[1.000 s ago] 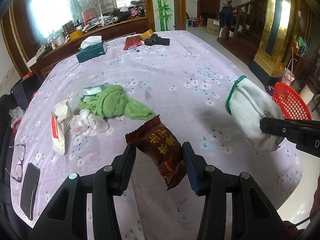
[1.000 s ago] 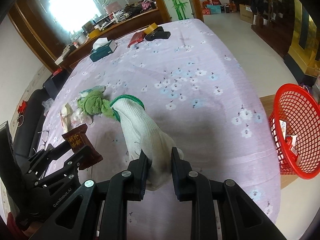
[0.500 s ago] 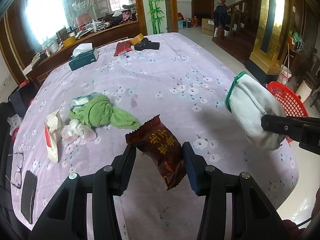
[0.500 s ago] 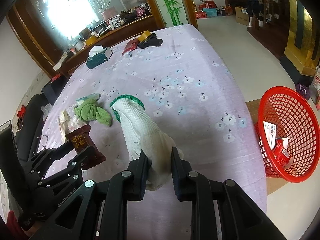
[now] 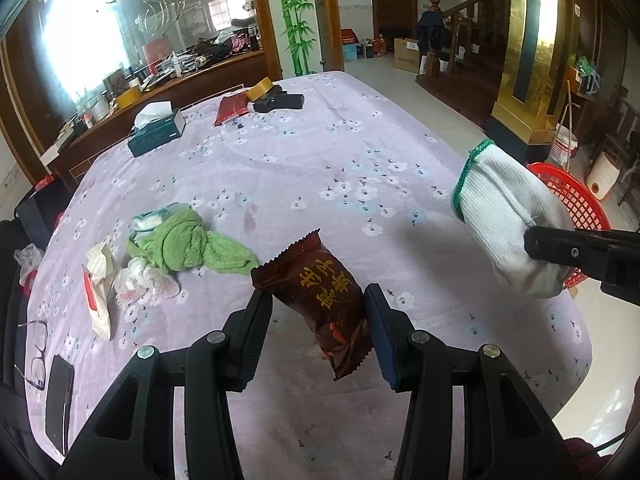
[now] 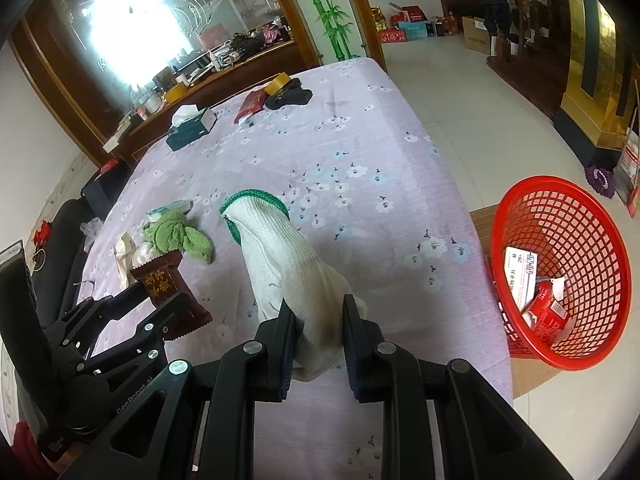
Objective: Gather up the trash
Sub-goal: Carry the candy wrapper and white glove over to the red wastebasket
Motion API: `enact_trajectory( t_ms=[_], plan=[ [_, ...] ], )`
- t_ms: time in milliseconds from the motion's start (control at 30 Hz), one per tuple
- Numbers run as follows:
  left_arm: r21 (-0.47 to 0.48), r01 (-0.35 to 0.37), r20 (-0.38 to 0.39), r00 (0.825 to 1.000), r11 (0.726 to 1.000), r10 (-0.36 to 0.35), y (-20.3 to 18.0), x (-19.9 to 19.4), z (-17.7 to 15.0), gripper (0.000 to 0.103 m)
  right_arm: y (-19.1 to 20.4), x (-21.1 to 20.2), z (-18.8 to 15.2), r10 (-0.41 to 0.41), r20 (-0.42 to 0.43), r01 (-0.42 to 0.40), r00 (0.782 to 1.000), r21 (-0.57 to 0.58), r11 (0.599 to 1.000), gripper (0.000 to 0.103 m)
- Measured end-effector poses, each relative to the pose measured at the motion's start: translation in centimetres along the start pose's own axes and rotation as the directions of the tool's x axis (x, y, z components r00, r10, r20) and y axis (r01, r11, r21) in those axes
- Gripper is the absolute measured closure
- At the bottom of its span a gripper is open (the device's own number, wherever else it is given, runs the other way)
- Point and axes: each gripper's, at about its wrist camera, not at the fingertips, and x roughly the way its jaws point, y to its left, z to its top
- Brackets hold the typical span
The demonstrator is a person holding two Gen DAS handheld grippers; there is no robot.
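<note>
My left gripper is shut on a brown snack wrapper with gold lettering, held above the lilac tablecloth. The same wrapper shows at the left of the right wrist view. My right gripper is shut on a white knitted glove with a green cuff, also lifted off the table; the glove hangs at the right of the left wrist view. A red mesh basket stands on the floor beside the table's right edge, with cards and red packets inside.
On the cloth lie a green rag, crumpled plastic, a white and red wrapper, a phone and glasses. Farther back sit a tissue box, a red packet, tape and a black case.
Both grippers have drifted together toward the table's right side, keeping their loads. The red basket now shows larger and closer in the right wrist view.
</note>
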Motion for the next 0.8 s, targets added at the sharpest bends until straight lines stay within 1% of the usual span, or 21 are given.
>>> enact_trajectory(
  t_ms=[367, 800],
  plan=[
    [0.035, 0.020, 0.005, 1.000, 0.999, -0.020, -2.0, -0.1, 0.6, 0.057, -1.8, -1.5, -0.3, -0.017, 0.021, 0.016, 1.000, 0.038, 0.999, 0.080],
    [0.105, 0.059, 0.010, 0.998, 0.993, -0.061, -5.5, 0.0, 1.6, 0.057, -5.0, -3.8, -1.2, -0.059, 0.054, 0.053, 0.997, 0.110, 0.993, 0.080]
  ],
)
